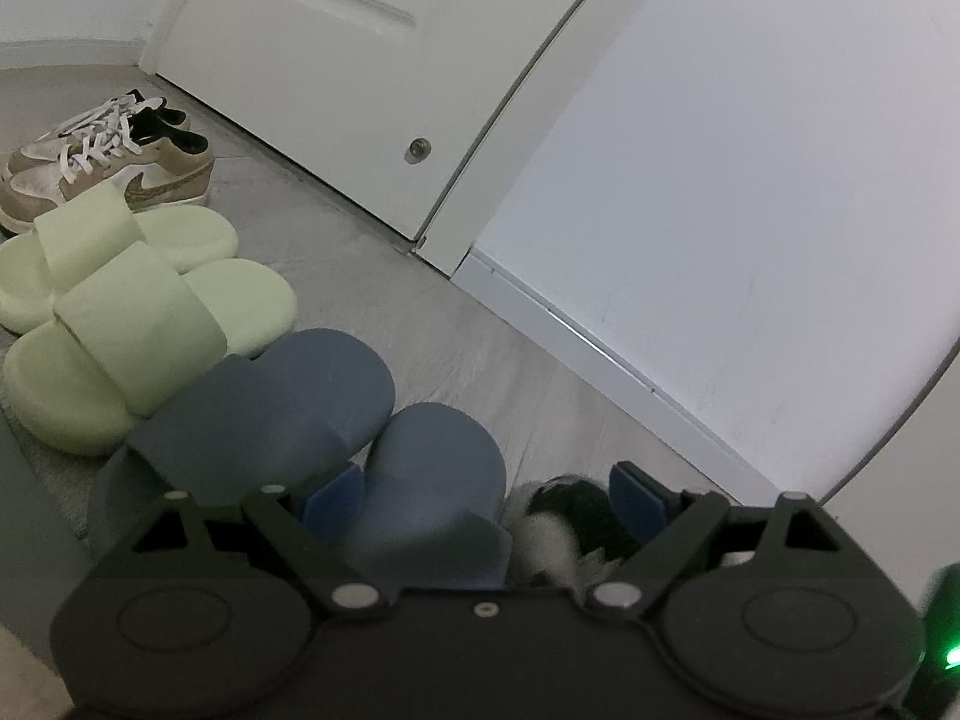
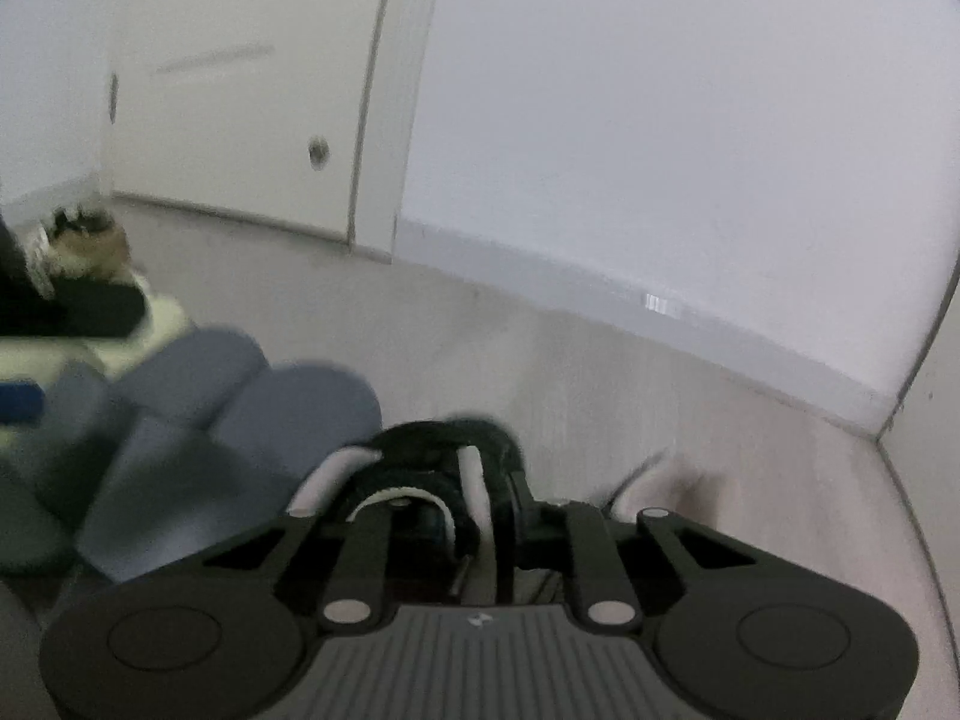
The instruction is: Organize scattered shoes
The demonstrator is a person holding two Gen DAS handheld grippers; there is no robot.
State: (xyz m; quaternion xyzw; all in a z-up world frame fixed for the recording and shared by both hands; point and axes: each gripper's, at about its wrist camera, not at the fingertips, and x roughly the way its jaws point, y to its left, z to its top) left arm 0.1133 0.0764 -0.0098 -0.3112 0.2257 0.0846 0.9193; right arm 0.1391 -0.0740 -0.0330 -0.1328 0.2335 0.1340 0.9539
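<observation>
**Black shoe at the end of the row, right gripper on it**

Along floor (image 1: pixel 456 324), upper left to lower centre of left wrist view: tan sneakers (image 1: pixel 114 162), green slides (image 1: pixel 138 300), blue slippers (image 1: pixel 336 420); black-and-white shoe (image 1: pixel 570 516) last, just beside nearer blue slipper. Left gripper (image 1: pixel 480 495) spread wide, empty, straddling blue slipper toe and black shoe; nothing pinched. Right gripper (image 2: pixel 462 498) drawn nearly closed, seemingly clamped on black shoe's collar or laces (image 2: pixel 432 480); exact contact blurred. Shoe's long axis running away from right gripper toward wall (image 2: pixel 660 150); right hand plainly nearer; probable next: nudging shoe parallel into line.
</observation>
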